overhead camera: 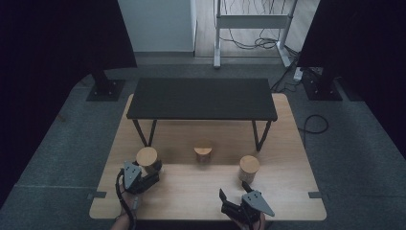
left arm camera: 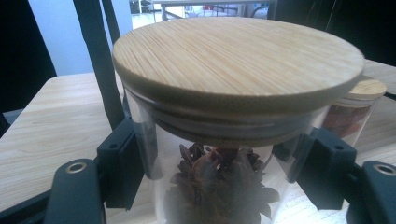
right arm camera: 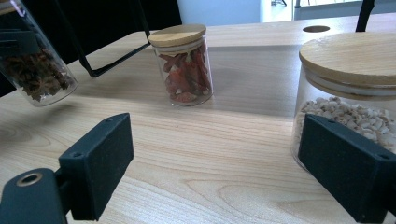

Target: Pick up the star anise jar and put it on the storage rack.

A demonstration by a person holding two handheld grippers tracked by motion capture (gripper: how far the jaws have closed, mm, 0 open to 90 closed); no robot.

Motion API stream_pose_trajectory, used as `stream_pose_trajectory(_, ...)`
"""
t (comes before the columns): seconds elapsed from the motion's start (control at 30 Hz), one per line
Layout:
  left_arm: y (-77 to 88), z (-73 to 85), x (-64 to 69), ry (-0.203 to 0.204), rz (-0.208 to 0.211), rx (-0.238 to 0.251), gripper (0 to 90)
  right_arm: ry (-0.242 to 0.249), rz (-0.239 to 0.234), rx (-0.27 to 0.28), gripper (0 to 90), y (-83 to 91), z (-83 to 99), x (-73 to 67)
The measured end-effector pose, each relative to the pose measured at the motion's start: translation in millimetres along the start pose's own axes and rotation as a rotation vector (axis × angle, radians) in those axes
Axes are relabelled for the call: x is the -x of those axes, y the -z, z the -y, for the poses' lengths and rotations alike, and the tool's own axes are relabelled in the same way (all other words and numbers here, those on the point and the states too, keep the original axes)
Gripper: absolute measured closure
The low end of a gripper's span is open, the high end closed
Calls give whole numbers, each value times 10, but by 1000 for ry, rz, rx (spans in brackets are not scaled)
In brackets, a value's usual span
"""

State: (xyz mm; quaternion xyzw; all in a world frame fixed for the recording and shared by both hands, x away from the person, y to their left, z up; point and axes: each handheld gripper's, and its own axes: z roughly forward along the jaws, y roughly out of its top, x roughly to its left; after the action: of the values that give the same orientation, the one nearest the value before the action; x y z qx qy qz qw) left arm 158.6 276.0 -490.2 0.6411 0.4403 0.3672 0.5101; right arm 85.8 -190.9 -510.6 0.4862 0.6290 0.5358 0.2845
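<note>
Step in hand, as I judge it: the left gripper (overhead camera: 149,176) is grasping the anise jar (overhead camera: 147,158), jaws pressing both glass walls just under the bamboo lid (left arm camera: 238,60). In the right gripper view the jar (right arm camera: 35,70) is tilting and looks to be off the table (overhead camera: 287,201), so a lift seems to be under way.

Landmark: the black shelf (overhead camera: 201,98) standing on the table. The anise jar is sitting in front of the shelf's left leg. The chili jar (overhead camera: 203,152) is standing before the shelf's middle, the bean jar (overhead camera: 249,166) before its right leg.

The right gripper (overhead camera: 234,197) is hanging released, jaws wide apart, near the table's front edge, the bean jar (right arm camera: 350,102) just beyond its right jaw.

Next move, probably: raising the anise jar straight, levelling it, then carrying it toward the shelf. This calls for clearing the shelf's front edge and left leg.

Room: open table lying between the jars and the front edge; the shelf top is bare.
</note>
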Motion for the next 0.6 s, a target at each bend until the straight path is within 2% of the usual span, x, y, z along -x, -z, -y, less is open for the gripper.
stream_pose_trajectory(0.6, 64, -37, 12, 3, 8, 30, 266, 6, 1, -1, 99, -3, 2, -9)
